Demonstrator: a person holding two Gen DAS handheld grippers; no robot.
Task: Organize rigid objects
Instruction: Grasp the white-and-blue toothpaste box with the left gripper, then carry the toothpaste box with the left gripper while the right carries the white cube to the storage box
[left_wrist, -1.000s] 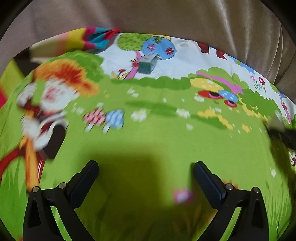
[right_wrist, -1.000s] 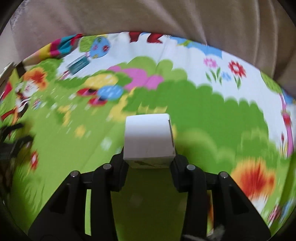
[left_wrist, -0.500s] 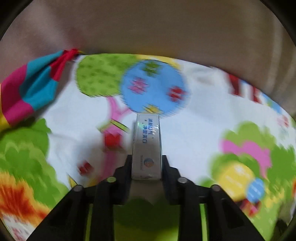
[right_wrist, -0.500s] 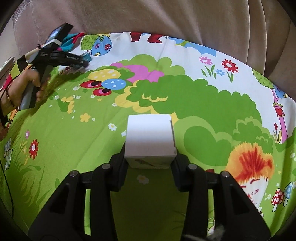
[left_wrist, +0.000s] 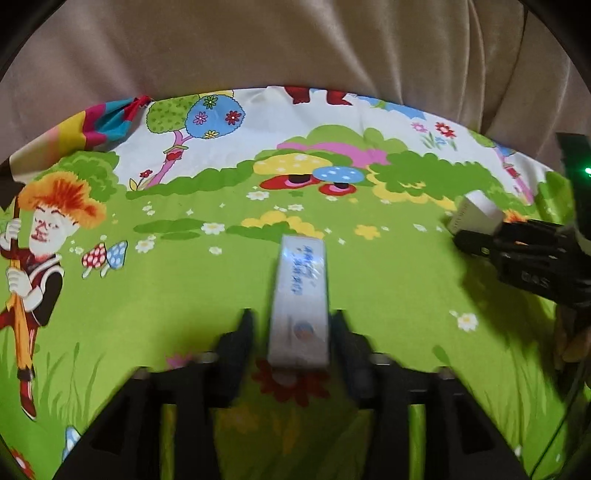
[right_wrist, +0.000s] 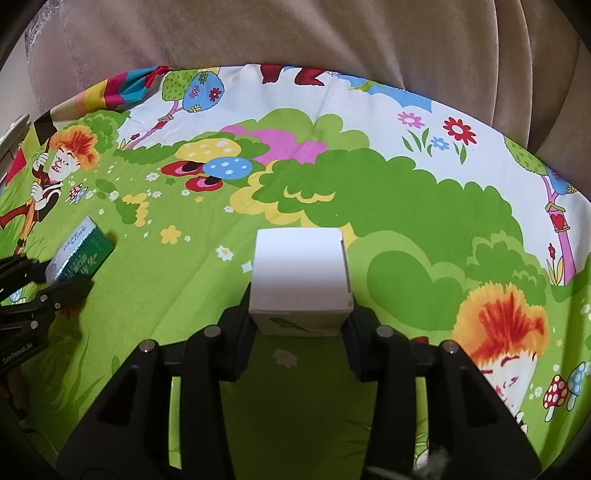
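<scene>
A narrow white box with blue print and a green side (left_wrist: 301, 299) lies between the fingers of my left gripper (left_wrist: 293, 321), above the green sheet. The jaws are opening, and a gap shows on each side of the box. In the right wrist view the same box (right_wrist: 83, 251) sticks out of the left gripper (right_wrist: 51, 275) at the left edge. My right gripper (right_wrist: 300, 302) is shut on a white cube-like box (right_wrist: 301, 273), held just above the sheet. That white box (left_wrist: 480, 210) also shows at the right of the left wrist view.
A cartoon-print sheet (left_wrist: 184, 288) in green and white covers the surface. A beige cushion back (left_wrist: 295, 44) rises behind it. A striped colourful cloth (left_wrist: 103, 125) lies at the back left corner. A hand (left_wrist: 570, 341) shows at the right edge.
My left gripper went to the back, shut on the narrow box, and brought it forward to the green middle; its jaws have now parted. The right gripper kept still with the white box.
</scene>
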